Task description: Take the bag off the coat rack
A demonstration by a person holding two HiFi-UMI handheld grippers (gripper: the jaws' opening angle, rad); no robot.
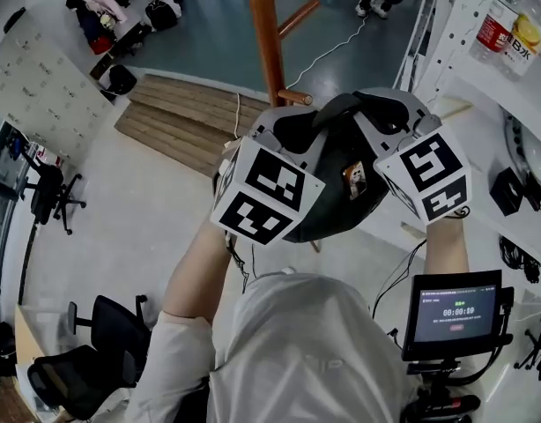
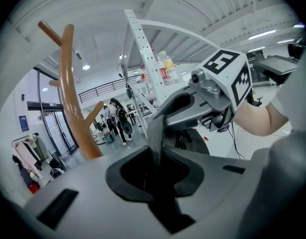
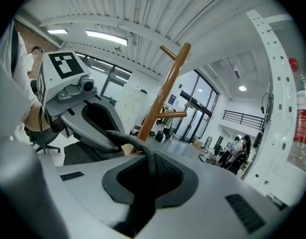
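L+R jaws on bag strap (image 2: 155, 131)

Bag (image 1: 341, 210): black, with a small brown patch on its side; its strap (image 2: 155, 131) reads dark grey. Coat rack (image 1: 266, 33): orange-brown wood. Left gripper (image 2: 154, 176) and right gripper (image 3: 149, 179): light grey shells, black fingers (image 2: 193, 176), each carrying a cube of black-and-white square markers. Floor (image 1: 156, 227): pale grey near the person, teal farther off, with a brown plank platform (image 1: 187, 117) between. Shelf bottle (image 1: 496, 28): red label. Office chair (image 1: 112, 333): black.
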